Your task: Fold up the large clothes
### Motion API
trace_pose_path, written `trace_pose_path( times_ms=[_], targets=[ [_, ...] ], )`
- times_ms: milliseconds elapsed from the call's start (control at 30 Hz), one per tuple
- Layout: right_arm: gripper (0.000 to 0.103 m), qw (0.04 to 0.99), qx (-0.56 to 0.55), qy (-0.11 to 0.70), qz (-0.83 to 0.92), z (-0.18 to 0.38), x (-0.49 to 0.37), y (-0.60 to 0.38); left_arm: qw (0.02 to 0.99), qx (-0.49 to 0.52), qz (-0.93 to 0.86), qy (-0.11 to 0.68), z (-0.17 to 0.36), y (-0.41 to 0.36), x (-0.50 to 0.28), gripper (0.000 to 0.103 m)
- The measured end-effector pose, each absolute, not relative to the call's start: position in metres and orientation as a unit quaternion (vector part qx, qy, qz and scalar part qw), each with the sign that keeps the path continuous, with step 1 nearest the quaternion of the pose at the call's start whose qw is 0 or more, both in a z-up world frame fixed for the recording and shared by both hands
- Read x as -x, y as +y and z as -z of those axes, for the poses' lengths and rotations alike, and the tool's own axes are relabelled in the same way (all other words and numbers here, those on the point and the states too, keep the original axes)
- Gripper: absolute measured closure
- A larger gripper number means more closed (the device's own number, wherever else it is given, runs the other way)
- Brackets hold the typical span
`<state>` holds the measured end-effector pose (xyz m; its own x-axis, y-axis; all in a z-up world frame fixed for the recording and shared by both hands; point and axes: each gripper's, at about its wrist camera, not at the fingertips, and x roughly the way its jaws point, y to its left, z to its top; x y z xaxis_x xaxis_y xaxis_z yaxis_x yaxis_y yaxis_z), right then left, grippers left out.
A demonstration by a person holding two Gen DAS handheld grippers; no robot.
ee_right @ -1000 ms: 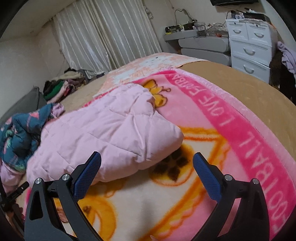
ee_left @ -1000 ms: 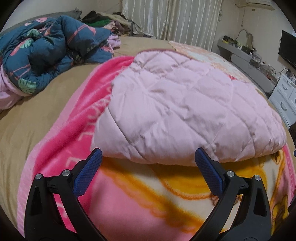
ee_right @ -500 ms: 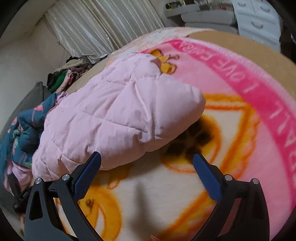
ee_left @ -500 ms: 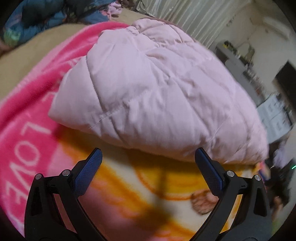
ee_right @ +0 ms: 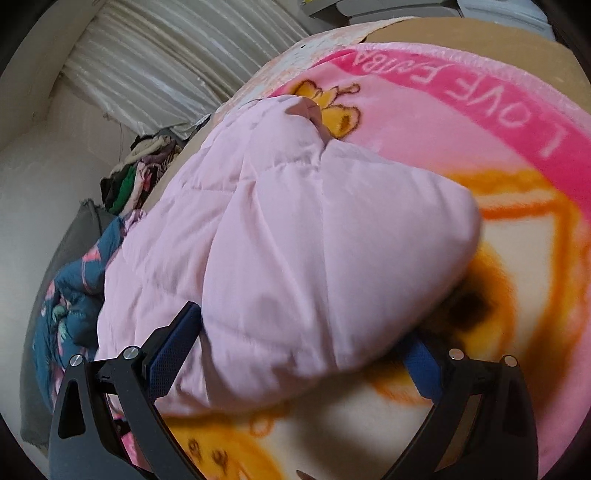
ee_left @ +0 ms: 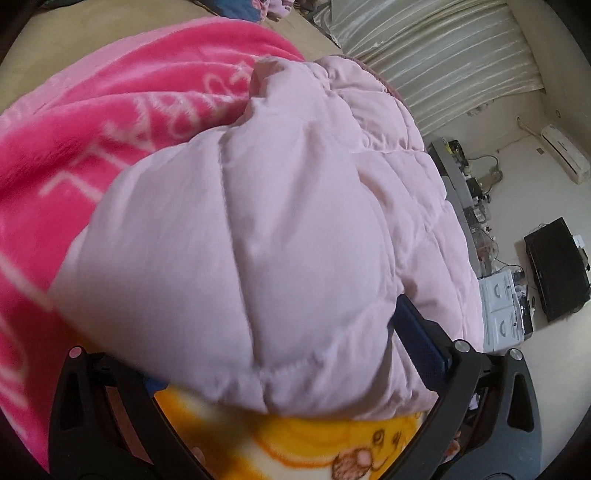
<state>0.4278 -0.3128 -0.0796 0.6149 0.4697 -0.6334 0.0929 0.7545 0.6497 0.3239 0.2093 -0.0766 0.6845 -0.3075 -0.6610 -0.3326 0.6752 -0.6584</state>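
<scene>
Both grippers have pushed forward since a second ago, so the pale pink quilted jacket (ee_left: 280, 229) that lay ahead of them now sits between their fingers. Spread wide, the left gripper (ee_left: 295, 354) straddles a puffy folded corner of the jacket; its left blue pad is buried under the padding, and the right pad (ee_left: 417, 332) presses the fabric's side. Likewise wide, the right gripper (ee_right: 299, 343) has the opposite corner bulging between its textured blue pads (ee_right: 173, 339). Beneath and beyond lies a plush pink and yellow cartoon blanket (ee_right: 498, 122) on a tan bed (ee_right: 480, 33). Only the left view shows white drawers (ee_left: 502, 314) and a dark screen (ee_left: 557, 266) to the right; only the right view shows a crumpled blue floral garment (ee_right: 74, 280) and a clothes heap (ee_right: 136, 181) to the left. Pleated curtains (ee_left: 436, 55) hang beyond.
</scene>
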Motion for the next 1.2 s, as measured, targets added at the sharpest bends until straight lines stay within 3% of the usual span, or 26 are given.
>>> trace_pose_path(
  times_ms=[400, 433, 533, 600, 633, 700, 800, 867, 1200],
  targets=[
    [0.005, 0.829, -0.355, 0.414, -0.125, 0.089, -0.461, -0.308, 0.834, 0.403, 0.003, 0.377, 0.084, 0.21, -0.34, 0.008],
    [0.007, 0.832, -0.35, 0.412, -0.127, 0.087, -0.461, -0.308, 0.835, 0.401, 0.004, 0.377, 0.084, 0.209, -0.344, 0.008],
    [0.025, 0.847, -0.319, 0.401, -0.14, 0.077, -0.457, -0.302, 0.84, 0.39, 0.005, 0.377, 0.081, 0.206, -0.346, 0.012],
    [0.041, 0.857, -0.297, 0.393, -0.153, 0.068, -0.454, -0.299, 0.848, 0.378, 0.006, 0.372, 0.075, 0.203, -0.345, 0.021],
    [0.044, 0.86, -0.288, 0.39, -0.159, 0.064, -0.452, -0.299, 0.851, 0.372, 0.006, 0.37, 0.072, 0.201, -0.345, 0.024],
    [0.054, 0.864, -0.272, 0.389, -0.167, 0.057, -0.451, -0.296, 0.863, 0.347, 0.006, 0.368, 0.064, 0.195, -0.345, 0.04],
    [0.063, 0.883, -0.216, 0.379, -0.173, 0.037, -0.444, -0.284, 0.883, 0.301, -0.001, 0.36, 0.047, 0.182, -0.346, 0.06],
    [0.065, 0.898, -0.168, 0.369, -0.17, 0.02, -0.436, -0.272, 0.892, 0.275, -0.005, 0.36, 0.034, 0.173, -0.342, 0.067],
    [0.071, 0.933, -0.028, 0.296, -0.203, -0.051, -0.363, -0.237, 0.923, 0.194, 0.006, 0.332, -0.029, 0.142, -0.289, 0.075]
  ],
)
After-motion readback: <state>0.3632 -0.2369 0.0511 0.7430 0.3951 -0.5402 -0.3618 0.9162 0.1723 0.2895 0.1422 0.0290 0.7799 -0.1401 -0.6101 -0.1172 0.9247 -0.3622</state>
